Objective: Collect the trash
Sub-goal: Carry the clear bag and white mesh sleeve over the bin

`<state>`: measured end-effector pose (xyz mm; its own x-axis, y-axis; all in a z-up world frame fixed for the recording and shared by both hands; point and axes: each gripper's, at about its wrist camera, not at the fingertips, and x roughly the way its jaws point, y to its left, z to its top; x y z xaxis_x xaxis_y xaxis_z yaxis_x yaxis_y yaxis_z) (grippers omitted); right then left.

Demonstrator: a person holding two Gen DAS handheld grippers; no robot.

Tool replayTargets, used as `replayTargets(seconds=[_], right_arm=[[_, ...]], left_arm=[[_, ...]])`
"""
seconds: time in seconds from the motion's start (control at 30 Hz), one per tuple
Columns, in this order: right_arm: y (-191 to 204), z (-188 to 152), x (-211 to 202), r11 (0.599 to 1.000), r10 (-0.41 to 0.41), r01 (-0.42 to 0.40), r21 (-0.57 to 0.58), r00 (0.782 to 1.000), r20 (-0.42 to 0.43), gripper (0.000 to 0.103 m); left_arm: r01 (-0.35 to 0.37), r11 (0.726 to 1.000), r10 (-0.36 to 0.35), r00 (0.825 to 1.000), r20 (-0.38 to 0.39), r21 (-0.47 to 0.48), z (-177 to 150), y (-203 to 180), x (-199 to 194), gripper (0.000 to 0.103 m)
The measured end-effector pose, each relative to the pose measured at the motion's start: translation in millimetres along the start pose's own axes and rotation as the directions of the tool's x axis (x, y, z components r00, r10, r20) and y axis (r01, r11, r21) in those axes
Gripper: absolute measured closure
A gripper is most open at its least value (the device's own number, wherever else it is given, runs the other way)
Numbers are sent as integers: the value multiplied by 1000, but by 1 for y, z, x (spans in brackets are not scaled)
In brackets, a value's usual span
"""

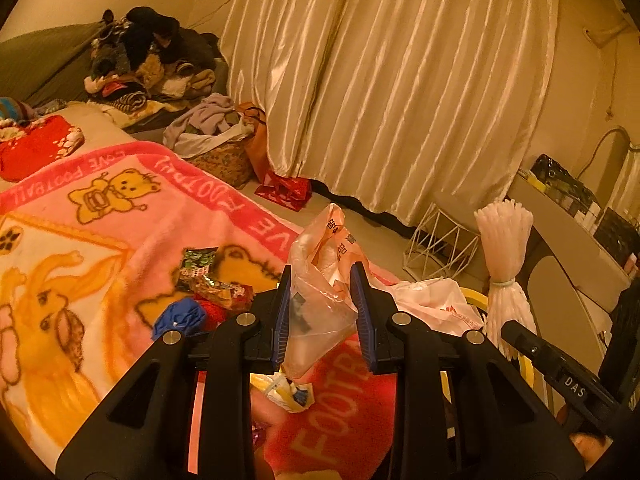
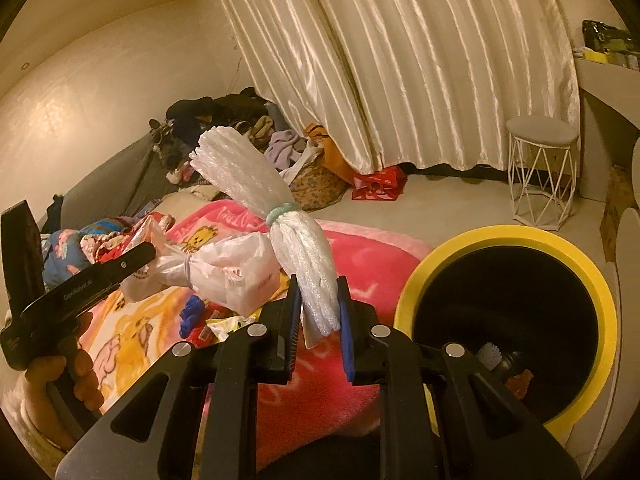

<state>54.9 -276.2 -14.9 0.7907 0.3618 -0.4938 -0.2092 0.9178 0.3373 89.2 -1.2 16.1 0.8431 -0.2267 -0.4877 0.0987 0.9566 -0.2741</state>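
Plastic: one bag (image 1: 320,280) per left claw (image 1: 322,312); one foam-net bundle (image 2: 280,220), right claw (image 2: 318,312).

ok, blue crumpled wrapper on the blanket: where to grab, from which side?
A judgement: pinch the blue wrapper across its raised crumpled top, coming from above. It lies loose on the pink blanket with red trash tight against one side, so a sideways approach would likely snag that.

Both views were taken close behind gripper fingers, angled downward. The pink cartoon-printed blanket (image 1: 120,240) (image 2: 360,248) and pleated cream satin curtain (image 1: 400,80) (image 2: 400,60) were shared.
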Motion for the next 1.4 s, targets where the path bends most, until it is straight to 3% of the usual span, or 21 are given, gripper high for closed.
replayTargets(seconds=[0.57,1.4], right_arm=[[-43,-3,-9,986,-128,127,108,992,8,86],[-113,-21,-28,923,-286,279,265,958,-11,86]], left_arm=[[50,994,-47,998,-37,99,-13,-50,20,81],[96,963,-73,992,-100,251,-37,-115,57,80]])
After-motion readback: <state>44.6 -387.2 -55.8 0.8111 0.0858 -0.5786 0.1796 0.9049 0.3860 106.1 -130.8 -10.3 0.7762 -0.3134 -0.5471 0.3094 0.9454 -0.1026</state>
